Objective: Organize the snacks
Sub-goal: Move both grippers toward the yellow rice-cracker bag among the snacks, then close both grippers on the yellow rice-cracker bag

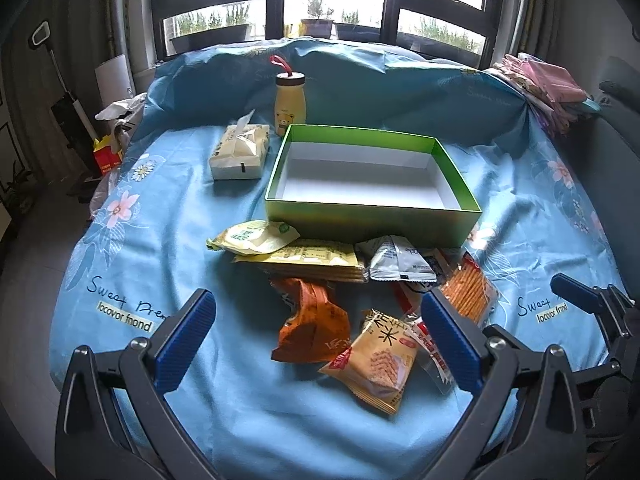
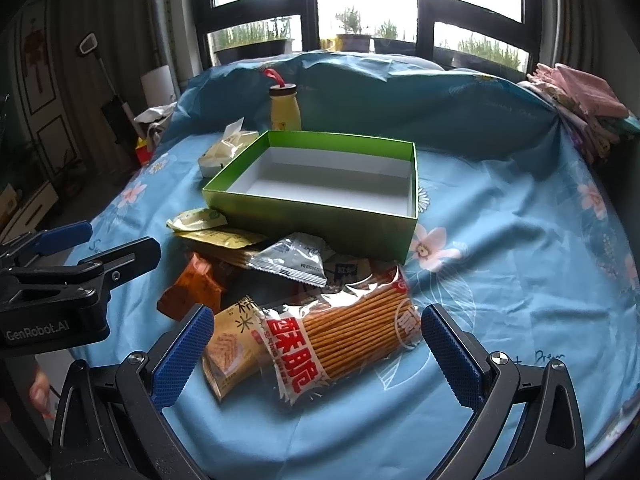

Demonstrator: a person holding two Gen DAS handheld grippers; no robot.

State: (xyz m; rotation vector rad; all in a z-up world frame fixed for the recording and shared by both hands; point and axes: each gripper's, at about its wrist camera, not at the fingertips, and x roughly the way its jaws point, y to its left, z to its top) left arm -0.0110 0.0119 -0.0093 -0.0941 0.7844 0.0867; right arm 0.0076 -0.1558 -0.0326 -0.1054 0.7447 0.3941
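Each hand-held gripper, left (image 1: 316,336) and right (image 2: 318,346), gapes wide, empty, above snack packets (image 1: 312,326) overlapping, some half hidden.

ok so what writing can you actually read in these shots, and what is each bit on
"Sweet Dream", partly hidden: script on the blue flowered bedsheet
"locavor friend", roughly: white strip under that script
"GenRobot.AI": black body of the left hand-held gripper
"酥脆": big red characters on the clear bag of thin biscuit sticks
"糯米", partly hidden: tan square snack packet
Too small or blurred: silver sachet, yellow flat packets, orange pouch, red carton beside the bed.
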